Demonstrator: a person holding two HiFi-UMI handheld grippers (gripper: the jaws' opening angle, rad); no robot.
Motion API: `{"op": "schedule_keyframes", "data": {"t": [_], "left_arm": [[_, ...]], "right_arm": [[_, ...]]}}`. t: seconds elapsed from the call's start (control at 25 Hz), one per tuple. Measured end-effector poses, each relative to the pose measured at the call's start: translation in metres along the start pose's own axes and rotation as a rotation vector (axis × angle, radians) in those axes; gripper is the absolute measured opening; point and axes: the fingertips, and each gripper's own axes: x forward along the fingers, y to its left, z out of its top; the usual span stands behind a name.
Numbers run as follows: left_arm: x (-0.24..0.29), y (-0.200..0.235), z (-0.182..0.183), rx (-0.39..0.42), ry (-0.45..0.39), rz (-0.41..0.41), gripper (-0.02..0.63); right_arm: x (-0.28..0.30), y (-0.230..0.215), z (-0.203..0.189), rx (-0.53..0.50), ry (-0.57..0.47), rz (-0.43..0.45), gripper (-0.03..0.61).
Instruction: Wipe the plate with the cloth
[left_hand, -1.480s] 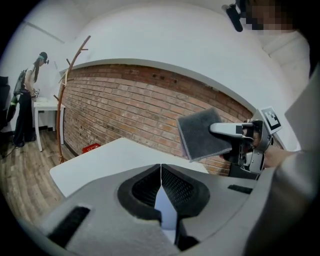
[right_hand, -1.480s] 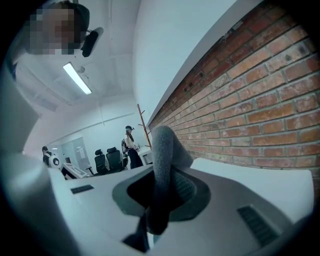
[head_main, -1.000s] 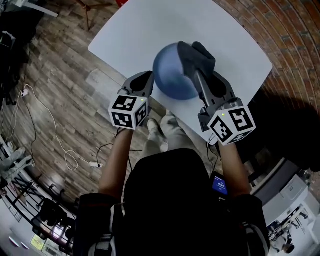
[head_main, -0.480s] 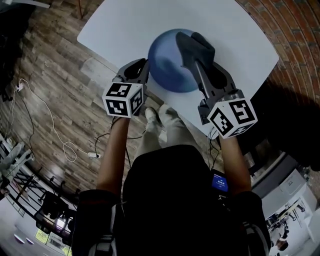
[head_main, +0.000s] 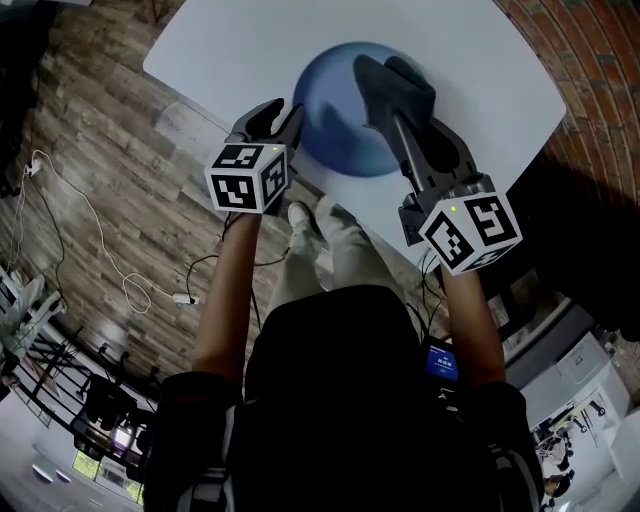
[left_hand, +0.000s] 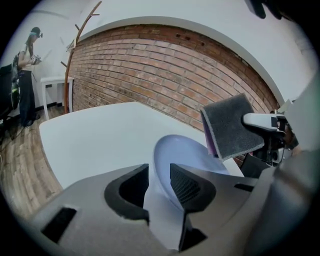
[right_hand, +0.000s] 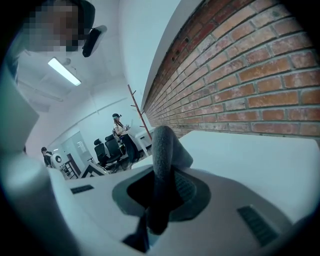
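In the head view, the left gripper (head_main: 280, 120) sits at the near-left rim of the blue plate (head_main: 340, 125). The right gripper (head_main: 402, 125) reaches over the plate's far side from the right with the grey cloth (head_main: 392, 88) clamped in it. The plate lies close to the near edge of the white table (head_main: 240, 50), with wooden floor (head_main: 100, 150) below. Our main worry is that a hard wipe towards us could push the unheld plate off that edge. There is wide bare tabletop beyond and to the left of both grippers, and much less on the near side.

In the left gripper view, the left gripper (left_hand: 159, 187) has just been opening its jaws. The plate (left_hand: 187, 155) rim stands between them, and neither pad is pressing on it. The plate looks tilted, and we cannot tell whether it rests fully on the table (left_hand: 95, 140). If it does not, it may rock or slide once the cloth (left_hand: 232, 127) presses on it. The jaws could also catch the rim if they pull back crookedly. The room ahead and to the left is open, while the right gripper (left_hand: 265, 122) crowds the right side.

In the right gripper view, the right gripper (right_hand: 162, 195) pinches the cloth (right_hand: 162, 150), folded and standing up between the jaws. The cloth sticks out only a little way, so we judge that hard plastic could scrape the plate. The table (right_hand: 250, 160) runs bare ahead to its far edge, with the brick wall (right_hand: 250, 65) beyond it.
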Motion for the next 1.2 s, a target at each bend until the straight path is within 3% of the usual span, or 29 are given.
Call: {"op": "schedule_keyframes", "data": {"t": [0.8, 1.2], "left_arm": [[0.012, 0.003, -0.016, -0.033, 0.06, 0.005, 0.117], [0.012, 0.003, -0.016, -0.047, 0.075, 0.029, 0.075]], "right_arm": [[0.001, -0.01, -0.02, 0.032, 0.03, -0.015, 0.054], [-0.002, -0.018, -0.023, 0.048, 0.031, -0.021, 0.054]]}}
